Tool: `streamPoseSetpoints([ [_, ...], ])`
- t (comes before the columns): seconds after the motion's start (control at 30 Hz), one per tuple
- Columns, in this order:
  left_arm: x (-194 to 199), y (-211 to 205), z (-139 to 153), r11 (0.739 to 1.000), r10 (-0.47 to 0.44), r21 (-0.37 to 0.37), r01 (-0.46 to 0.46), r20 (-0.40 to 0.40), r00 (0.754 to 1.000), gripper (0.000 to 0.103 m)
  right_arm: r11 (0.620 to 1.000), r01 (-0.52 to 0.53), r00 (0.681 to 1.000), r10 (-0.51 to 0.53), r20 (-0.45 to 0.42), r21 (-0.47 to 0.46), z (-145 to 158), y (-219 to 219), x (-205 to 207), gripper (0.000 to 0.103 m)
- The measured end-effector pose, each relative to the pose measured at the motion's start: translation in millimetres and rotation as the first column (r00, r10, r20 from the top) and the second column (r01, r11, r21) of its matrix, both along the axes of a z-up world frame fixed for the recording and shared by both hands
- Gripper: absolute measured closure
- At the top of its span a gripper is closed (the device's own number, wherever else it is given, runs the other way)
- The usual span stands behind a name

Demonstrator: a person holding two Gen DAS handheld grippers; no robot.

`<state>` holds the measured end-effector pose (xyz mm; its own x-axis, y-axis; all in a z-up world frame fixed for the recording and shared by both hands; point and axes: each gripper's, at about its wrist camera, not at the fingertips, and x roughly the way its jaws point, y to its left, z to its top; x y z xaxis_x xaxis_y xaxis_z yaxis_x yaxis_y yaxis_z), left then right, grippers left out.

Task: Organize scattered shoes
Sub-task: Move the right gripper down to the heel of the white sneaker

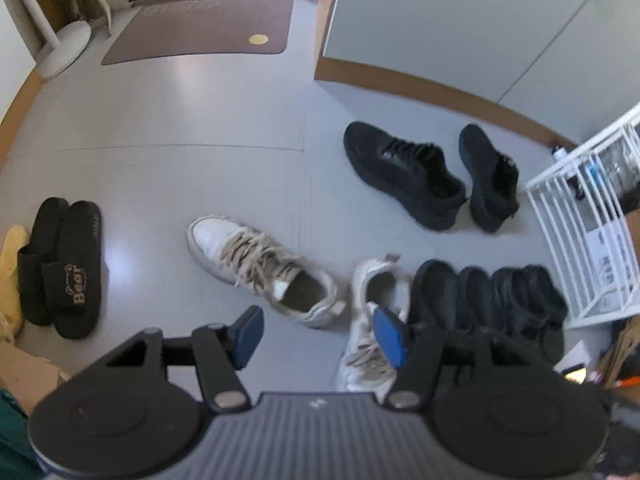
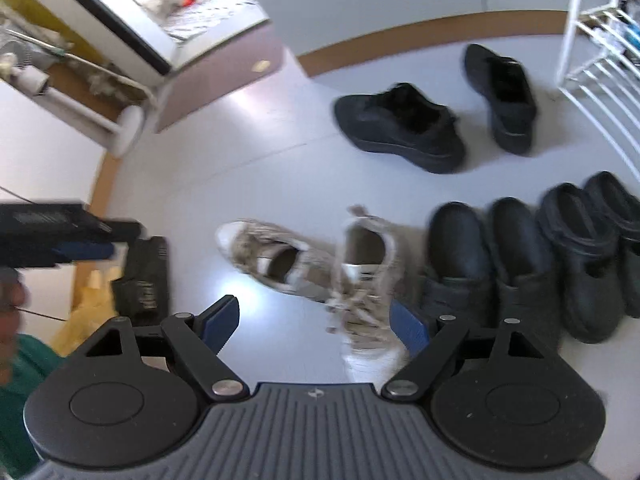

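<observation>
Two white lace-up sneakers lie apart on the grey floor. One sneaker (image 1: 256, 264) (image 2: 276, 256) lies slanted; the other (image 1: 372, 320) (image 2: 368, 280) points its toe toward me, beside a row of black clogs (image 1: 480, 304) (image 2: 520, 264). My left gripper (image 1: 320, 336) hangs open over the floor at the slanted sneaker's heel, with nothing between its blue pads (image 1: 248, 336). The right gripper (image 2: 314, 324) is open above the other sneaker's laces, its right pad (image 2: 408, 328) close beside that shoe. A pair of black sneakers (image 1: 400, 176) (image 2: 400, 128) stands farther back.
Black "Bear" slippers (image 1: 60, 264) (image 2: 144, 276) and a yellow item (image 1: 12, 272) lie at the left. A white wire rack (image 1: 592, 220) (image 2: 600, 80) stands at the right and a brown doormat (image 1: 200, 28) at the back. A person's green sleeve (image 2: 24, 372) shows at the lower left.
</observation>
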<state>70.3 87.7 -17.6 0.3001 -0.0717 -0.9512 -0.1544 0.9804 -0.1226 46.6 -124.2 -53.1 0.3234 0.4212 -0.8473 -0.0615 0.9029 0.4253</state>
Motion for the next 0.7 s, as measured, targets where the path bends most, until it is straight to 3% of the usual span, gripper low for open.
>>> streamPoseSetpoints([
  [0.1,-13,8,-18,1.0,0.029,0.011,-0.029,0.012,1.0,0.038,1.0,0.0,1.0,0.0,0.02,-0.014,-5,8,2,0.017],
  [0.17,-12,9,-25,1.0,-0.002,0.022,0.002,-0.017,1.0,0.038,0.999,0.04,0.999,-0.04,-0.001,-0.017,-14,10,4,0.017],
  [0.27,-14,10,-25,1.0,-0.019,-0.002,0.019,-0.008,1.0,0.029,0.99,0.137,0.991,-0.137,0.0,0.01,-28,9,-2,0.017],
  [0.37,-19,9,-33,0.999,-0.04,-0.026,0.04,-0.019,0.999,0.027,0.984,0.176,0.984,-0.175,0.028,-0.026,-38,12,-9,0.017],
  [0.5,-18,3,-47,0.994,-0.107,0.026,0.109,-0.057,0.993,0.027,0.983,0.173,0.982,-0.167,0.089,-0.064,-52,25,-15,0.017],
  [0.7,-10,3,-59,0.989,-0.136,0.052,0.14,-0.063,0.989,0.026,0.983,0.171,0.984,-0.168,0.063,-0.058,-87,48,-15,0.017],
])
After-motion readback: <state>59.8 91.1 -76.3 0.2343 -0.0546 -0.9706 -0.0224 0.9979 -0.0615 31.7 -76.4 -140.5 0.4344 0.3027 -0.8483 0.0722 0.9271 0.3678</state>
